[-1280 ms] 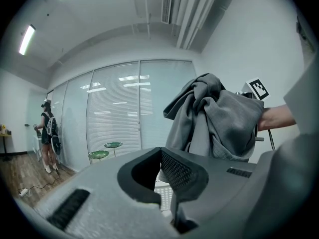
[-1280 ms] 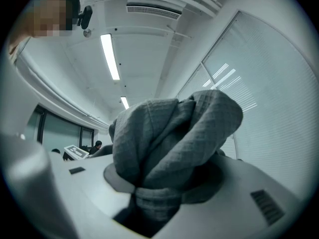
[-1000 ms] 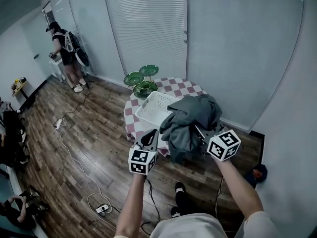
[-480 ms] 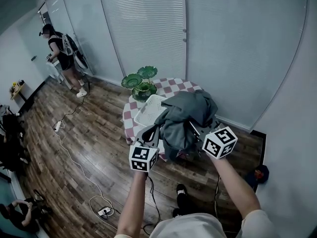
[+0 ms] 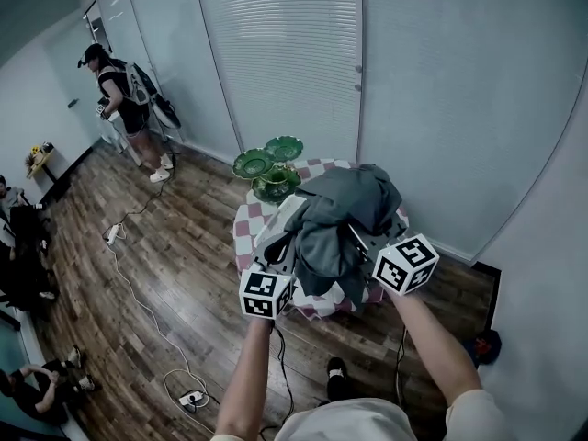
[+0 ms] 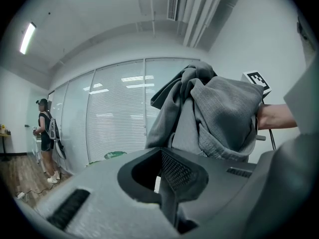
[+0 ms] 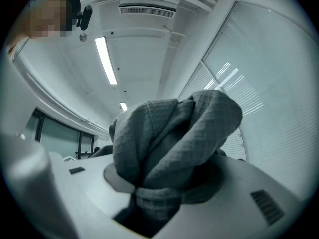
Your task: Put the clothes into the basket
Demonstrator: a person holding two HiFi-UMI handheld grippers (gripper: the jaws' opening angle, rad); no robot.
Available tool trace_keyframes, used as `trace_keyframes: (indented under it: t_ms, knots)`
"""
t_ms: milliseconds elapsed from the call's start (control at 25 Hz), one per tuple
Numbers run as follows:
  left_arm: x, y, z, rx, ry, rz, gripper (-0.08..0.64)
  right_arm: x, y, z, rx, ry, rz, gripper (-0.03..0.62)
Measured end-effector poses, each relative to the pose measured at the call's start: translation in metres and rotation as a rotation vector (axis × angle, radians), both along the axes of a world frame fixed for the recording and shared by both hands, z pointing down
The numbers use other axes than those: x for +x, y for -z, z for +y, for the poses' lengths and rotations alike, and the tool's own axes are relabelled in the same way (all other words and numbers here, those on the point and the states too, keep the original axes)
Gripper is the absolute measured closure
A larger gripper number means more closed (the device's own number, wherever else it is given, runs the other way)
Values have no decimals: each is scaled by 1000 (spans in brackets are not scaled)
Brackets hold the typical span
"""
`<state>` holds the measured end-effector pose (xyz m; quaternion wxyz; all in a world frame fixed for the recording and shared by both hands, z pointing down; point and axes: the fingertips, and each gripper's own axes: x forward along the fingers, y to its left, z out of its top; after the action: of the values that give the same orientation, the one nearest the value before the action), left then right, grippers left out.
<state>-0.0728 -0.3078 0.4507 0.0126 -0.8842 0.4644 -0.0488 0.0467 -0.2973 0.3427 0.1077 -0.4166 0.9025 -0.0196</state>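
grey garment (image 5: 340, 211) clamped in right gripper (image 7: 152, 198), square markers (image 5: 397, 271) on cube (image 5: 415, 248)

Head view: looks steeply down from above on the counter (image 5: 246, 237), at a distance. Left gripper view: rides low, faces level along the left claw (image 6: 167, 178) toward the blinds (image 6: 117, 118). Right gripper view: tilts upward along the right claw (image 7: 149, 198), at close quarters. Common to all three: the grey garment (image 5: 344, 219) (image 6: 219, 113) (image 7: 169, 138).

Bunched grey waffle-weave garment (image 7: 174, 138) filling the centre of the frame, right gripper (image 7: 149, 205) with jaws clamped on its lower folds at bottom centre, ceiling light strip (image 7: 105, 59) upper left, air vent (image 7: 147, 10) at top, slatted blinds (image 7: 271, 93) along the right.
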Motion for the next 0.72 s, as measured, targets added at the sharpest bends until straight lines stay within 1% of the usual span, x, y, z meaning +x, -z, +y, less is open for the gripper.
trace_keyframes:
  t_ms: [280, 440, 720]
  knots:
    - [-15, 1, -38, -5, 51, -6, 548, -19, 2, -46, -1, 53, -7, 396]
    - [-17, -6, -60, -20, 72, -10, 548, -27, -3, -75, -10, 83, -15, 396]
    - [-32, -11, -97, -27, 119, -18, 548, -43, -8, -119, -23, 131, -42, 396]
